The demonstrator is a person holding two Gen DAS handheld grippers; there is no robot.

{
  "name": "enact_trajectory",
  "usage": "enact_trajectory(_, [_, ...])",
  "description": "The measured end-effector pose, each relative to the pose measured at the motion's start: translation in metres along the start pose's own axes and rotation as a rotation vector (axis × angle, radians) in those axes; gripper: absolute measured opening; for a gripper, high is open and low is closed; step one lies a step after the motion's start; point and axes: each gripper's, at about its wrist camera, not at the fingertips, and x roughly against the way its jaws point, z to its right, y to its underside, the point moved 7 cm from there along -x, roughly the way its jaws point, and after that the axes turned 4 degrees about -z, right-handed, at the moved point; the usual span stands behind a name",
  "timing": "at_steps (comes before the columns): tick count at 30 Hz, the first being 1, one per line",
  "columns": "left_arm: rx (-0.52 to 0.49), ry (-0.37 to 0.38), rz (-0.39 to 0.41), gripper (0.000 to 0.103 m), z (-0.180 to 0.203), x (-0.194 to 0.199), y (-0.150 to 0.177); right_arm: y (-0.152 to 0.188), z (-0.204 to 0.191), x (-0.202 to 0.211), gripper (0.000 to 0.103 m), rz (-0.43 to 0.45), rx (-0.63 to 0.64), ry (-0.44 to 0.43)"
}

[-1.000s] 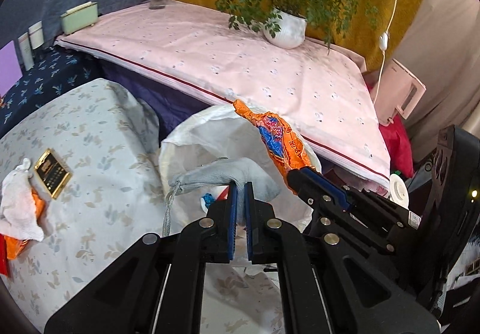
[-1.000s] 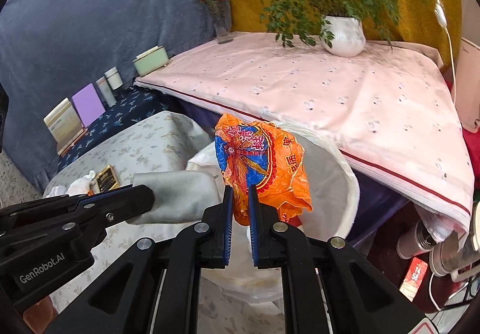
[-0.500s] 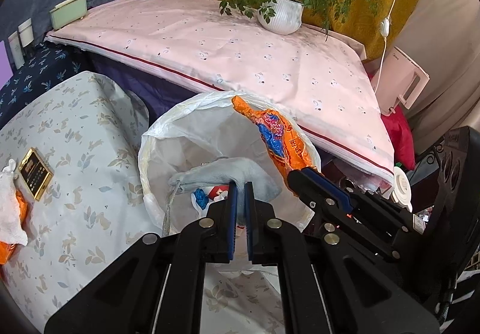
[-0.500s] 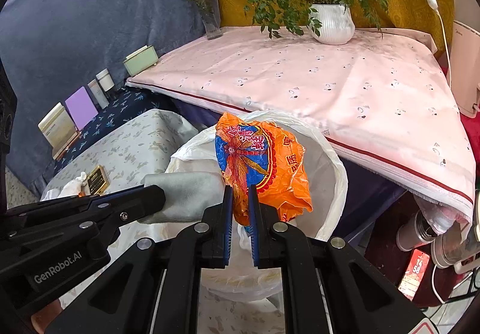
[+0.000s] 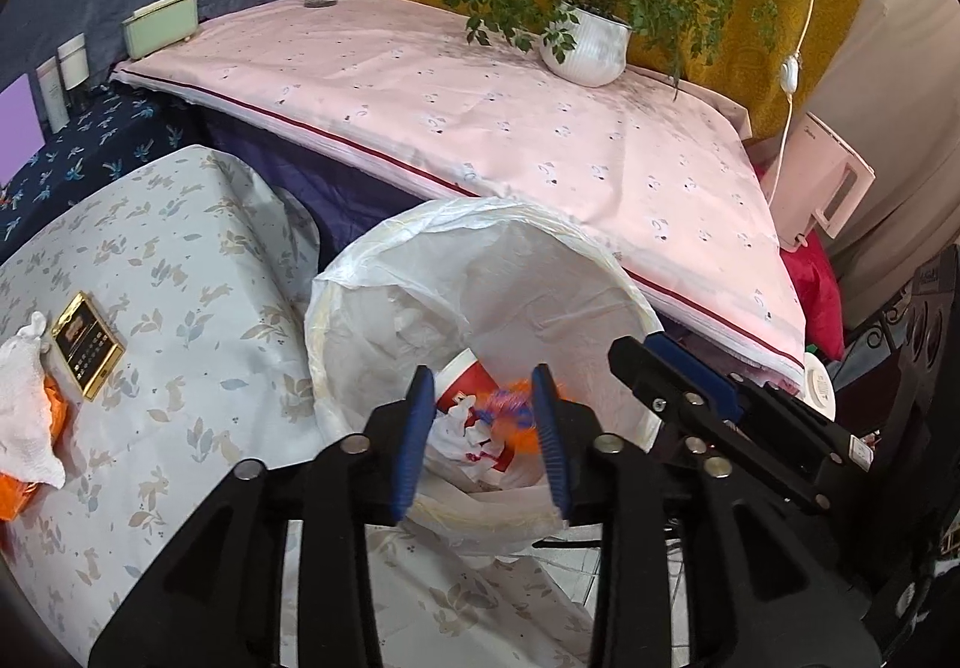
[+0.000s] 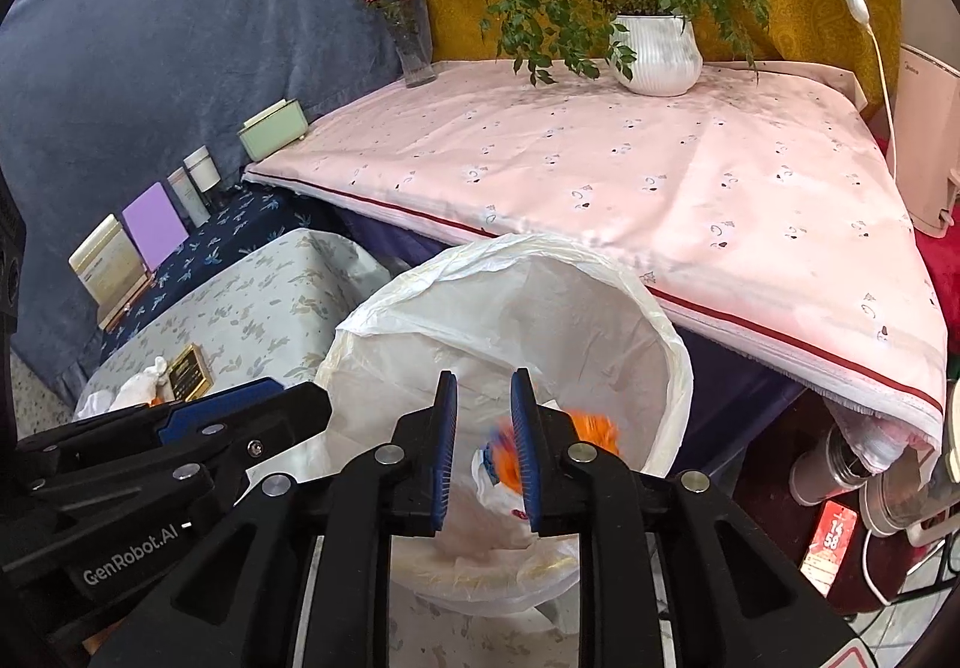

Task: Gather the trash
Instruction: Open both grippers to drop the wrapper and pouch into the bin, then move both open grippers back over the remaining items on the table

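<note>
Left gripper: we see our left gripper (image 5: 483,440) hovering over the bin with its blue-padded jaws spread wide and nothing between them
Right gripper: our right gripper (image 6: 483,452) hangs just beside the left one, also above the bin, its jaws parted to a medium gap and gripping nothing
Trash bin: the trash bin (image 5: 348,308) is round, lined with a white plastic bag, and sits between the grey leaf-print table and the pink-covered table
Orange wrapper: the orange wrapper (image 6: 591,428) is a blurred orange and blue shape inside the bin, beyond our right jaws and touching neither; we cannot tell whether it has come to rest
Red cup: a red cup (image 5: 465,386) with a white rim lies tilted inside the bin among crumpled white plastic
Grey table: the grey leaf-print table (image 5: 180,308) lies left of the bin and carries a white tissue (image 5: 24,416) resting partly over an orange scrap (image 5: 15,494), with a small gold-edged black card (image 5: 87,347) just beside them
Pink table: the pink-covered table (image 6: 600,170) behind the bin holds a white potted plant (image 6: 657,47), a glass vase of pink flowers (image 6: 411,41) and a pale green box (image 6: 270,134)
</note>
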Motion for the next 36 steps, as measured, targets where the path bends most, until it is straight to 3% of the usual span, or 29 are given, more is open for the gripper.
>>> enact_trajectory(12, [0.021, -0.027, 0.030, 0.037, -0.020, 0.017, 0.003, -0.006, -0.019, 0.007, 0.028, 0.019, 0.036, -0.007])
enact_trajectory(21, [0.074, -0.082, 0.067, 0.037, -0.061, 0.041, 0.011, -0.009, -0.048, 0.012, 0.033, 0.033, 0.071, -0.027])
enact_trajectory(25, [0.103, -0.132, 0.086, 0.037, -0.091, 0.056, 0.019, -0.009, -0.068, 0.012, 0.035, 0.033, 0.097, -0.047])
enact_trajectory(30, [0.149, -0.225, 0.113, 0.055, -0.134, 0.077, 0.034, -0.005, -0.105, 0.008, 0.039, 0.024, 0.140, -0.080])
enact_trajectory(36, [0.230, -0.340, 0.128, 0.056, -0.196, 0.105, 0.060, 0.005, -0.156, 0.000, 0.039, -0.001, 0.200, -0.129])
